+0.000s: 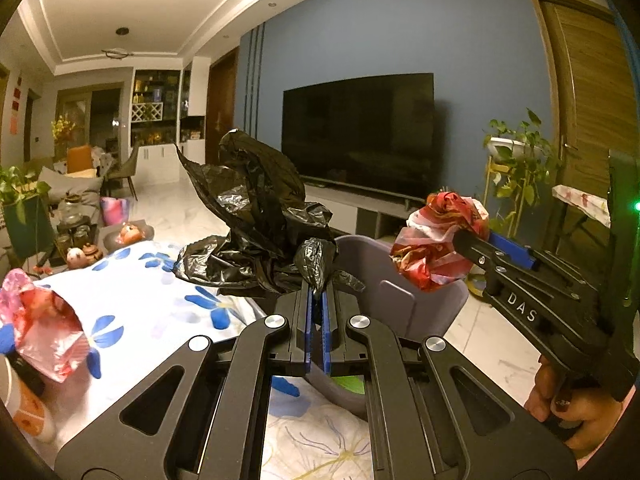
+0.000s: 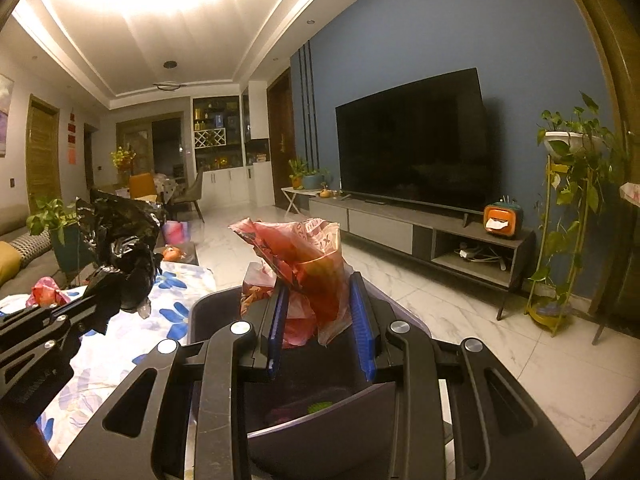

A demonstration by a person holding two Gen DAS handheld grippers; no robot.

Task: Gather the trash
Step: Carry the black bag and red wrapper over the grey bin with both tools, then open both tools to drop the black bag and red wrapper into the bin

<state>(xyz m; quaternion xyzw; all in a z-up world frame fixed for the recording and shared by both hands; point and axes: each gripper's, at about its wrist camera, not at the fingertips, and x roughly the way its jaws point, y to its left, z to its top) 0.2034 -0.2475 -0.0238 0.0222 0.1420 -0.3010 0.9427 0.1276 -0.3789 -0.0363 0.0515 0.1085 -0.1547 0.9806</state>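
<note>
I am clenching my right tongs [image 2: 322,312] on the crumpled red wrapper [image 2: 304,264], holding it over the grey bin [image 2: 216,304]. My left tongs [image 1: 318,300] are pinching the black bag [image 1: 256,224]; I should be releasing only once centred above the opening.

Grey bin [image 2: 304,440] bottom cut off; green scrap [image 2: 320,407] inside unidentifiable.

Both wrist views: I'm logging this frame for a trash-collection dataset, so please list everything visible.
black trash bag: 1, black, pinched in left gripper above the table
red plastic wrapper: 1, red, held in right gripper over the bin
bin: 1, grey, beside the table
second red wrapper: 1, red-pink, on the floral tablecloth
television: 1, black, blue wall
potted plant: 1, green, right of TV stand
left gripper: shut on bag
right gripper: shut on wrapper
hand: holds right gripper
</note>
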